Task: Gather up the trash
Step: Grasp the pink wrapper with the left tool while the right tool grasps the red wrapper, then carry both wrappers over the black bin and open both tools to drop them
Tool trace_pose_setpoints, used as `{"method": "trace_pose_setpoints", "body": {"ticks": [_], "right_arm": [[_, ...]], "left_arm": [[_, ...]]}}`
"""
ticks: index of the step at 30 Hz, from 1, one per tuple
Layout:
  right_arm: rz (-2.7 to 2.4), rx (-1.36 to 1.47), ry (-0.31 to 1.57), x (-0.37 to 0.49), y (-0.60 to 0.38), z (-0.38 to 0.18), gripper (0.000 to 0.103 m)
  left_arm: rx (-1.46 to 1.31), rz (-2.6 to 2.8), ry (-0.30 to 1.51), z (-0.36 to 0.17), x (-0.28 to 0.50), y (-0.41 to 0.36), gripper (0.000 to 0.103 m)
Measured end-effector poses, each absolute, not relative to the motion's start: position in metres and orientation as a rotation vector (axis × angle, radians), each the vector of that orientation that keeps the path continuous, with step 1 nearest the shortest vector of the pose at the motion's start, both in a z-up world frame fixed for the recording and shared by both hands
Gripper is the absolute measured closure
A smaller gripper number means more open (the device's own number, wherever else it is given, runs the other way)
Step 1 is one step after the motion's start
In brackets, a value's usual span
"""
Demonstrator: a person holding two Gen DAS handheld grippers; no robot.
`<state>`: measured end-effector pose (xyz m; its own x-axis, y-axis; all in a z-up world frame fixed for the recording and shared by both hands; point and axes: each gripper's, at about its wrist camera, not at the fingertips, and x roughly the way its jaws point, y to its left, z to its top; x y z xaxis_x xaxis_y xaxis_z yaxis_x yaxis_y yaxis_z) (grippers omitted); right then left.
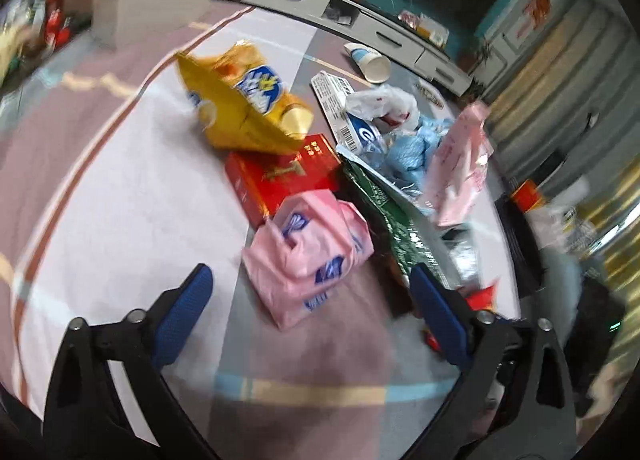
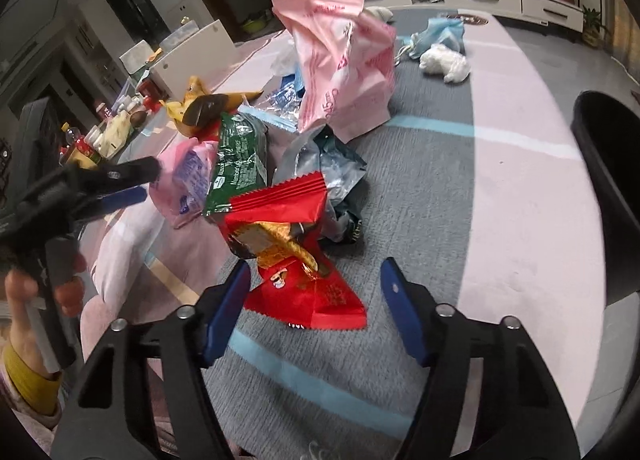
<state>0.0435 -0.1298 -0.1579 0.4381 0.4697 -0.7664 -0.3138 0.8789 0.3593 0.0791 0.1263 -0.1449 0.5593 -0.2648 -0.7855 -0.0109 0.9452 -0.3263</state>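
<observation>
You've got a heap of wrappers on the striped pink-grey carpet (image 2: 520, 220), both tools hovering just short of it. Left gripper (image 1: 308, 300): jaws apart, nothing clamped, w/ the crumpled pink plastic tissue wrapper (image 1: 308, 260) lying between the tips but not pinched. Right gripper (image 2: 314, 300): jaws apart too, pads not on anything, the red foil snack wrapper (image 2: 304, 284) sitting right between them. Both pieces look feather-light, thin, crinkly & slick, so a flat face will prob. slide out; go for a bunched fold or the crimped zigzag edge, close fully. The green foil bag (image 2: 240, 164) and big pink plastic bag (image 2: 344, 60) behind are equally floppy and may drag along. The red cardboard box (image 1: 280, 176) under the yellow chip bag (image 1: 244, 104) looks stiffer: take it by an edge.
</observation>
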Motion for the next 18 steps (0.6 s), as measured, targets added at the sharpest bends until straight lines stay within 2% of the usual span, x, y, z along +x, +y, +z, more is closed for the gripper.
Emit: {"method": "trace_pose_setpoints", "body": {"ticks": [1,2,4,5,8,9,12,18], "right_arm": [[0.497,0.176,1.008,0.045,-0.129,-0.160,0.042],[0.500,0.173,1.010,0.046,-0.128,-0.161,0.043],[0.520,0.180,1.018,0.048,-0.127,-0.165,0.056],[0.522,0.182,1.019,0.049,-0.124,-0.166,0.058],[0.534,0.177,1.012,0.048,-0.124,-0.163,0.072],[0.541,0.177,1.014,0.047,-0.125,-0.162,0.083],[0.550,0.173,1.013,0.042,-0.126,-0.158,0.094],[0.631,0.185,0.967,0.023,-0.129,-0.137,0.095]], "left_arm": [[-0.289,-0.153,0.974,-0.147,0.082,0.121,0.018],[-0.284,-0.156,0.979,-0.148,0.084,0.119,0.027],[-0.277,-0.145,0.993,-0.153,0.089,0.115,0.039],[-0.273,-0.135,0.996,-0.154,0.090,0.115,0.050],[-0.287,-0.131,0.990,-0.154,0.089,0.120,0.058],[-0.284,-0.129,0.986,-0.152,0.089,0.121,0.063],[-0.293,-0.147,0.971,-0.146,0.083,0.124,0.069],[-0.279,-0.198,0.905,-0.114,0.059,0.122,0.070]]}}
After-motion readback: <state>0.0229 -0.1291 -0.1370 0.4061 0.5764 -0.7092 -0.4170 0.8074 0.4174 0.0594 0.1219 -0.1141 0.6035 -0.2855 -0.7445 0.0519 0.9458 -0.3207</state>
